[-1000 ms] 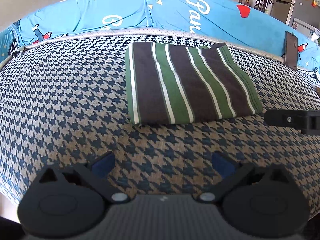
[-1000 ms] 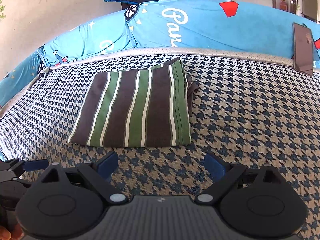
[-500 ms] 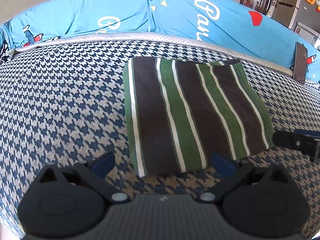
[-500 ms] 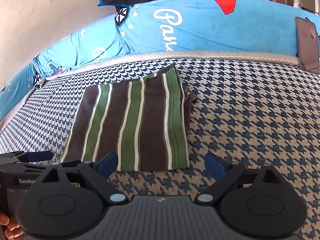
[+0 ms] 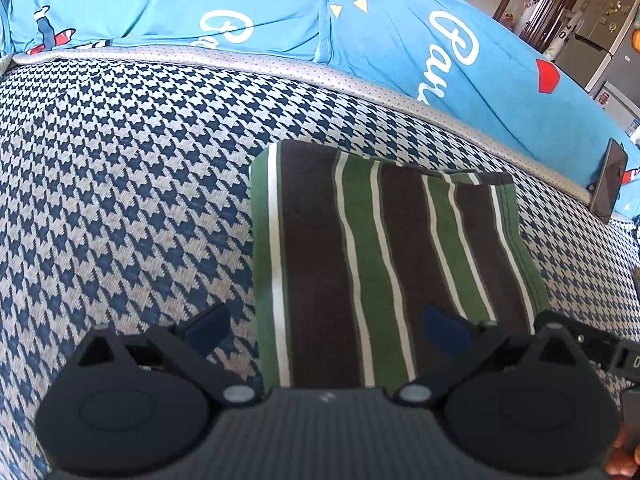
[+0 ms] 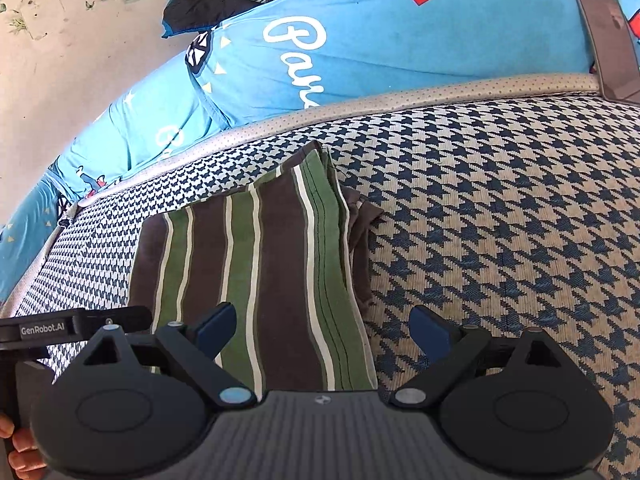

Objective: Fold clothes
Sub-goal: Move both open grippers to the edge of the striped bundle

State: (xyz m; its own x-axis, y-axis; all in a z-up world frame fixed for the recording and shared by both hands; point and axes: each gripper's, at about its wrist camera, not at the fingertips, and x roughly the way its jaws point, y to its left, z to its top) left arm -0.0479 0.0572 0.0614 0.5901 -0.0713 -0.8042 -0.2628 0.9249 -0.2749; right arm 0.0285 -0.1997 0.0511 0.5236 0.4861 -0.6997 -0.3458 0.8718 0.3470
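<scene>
A folded garment (image 5: 384, 264) with brown, green and white stripes lies flat on the houndstooth bed cover (image 5: 120, 184). My left gripper (image 5: 326, 330) is open, straddling the garment's near left corner: one finger over the bed cover, the other over the cloth. In the right wrist view the same garment (image 6: 264, 264) shows a brown flap sticking out on its right side. My right gripper (image 6: 322, 330) is open over the garment's near right corner. Each gripper's black body shows at the edge of the other's view.
Blue printed pillows (image 5: 280, 12) line the far edge of the bed. A dark phone (image 6: 612, 40) leans against them at the right, also the phone (image 5: 608, 180) in the left wrist view. A person's fingers (image 6: 20, 452) hold the left gripper's handle.
Both grippers have moved forward and down toward the garment's near edge, which now reaches under their fingers. The garment itself has not moved. Both stay open.
</scene>
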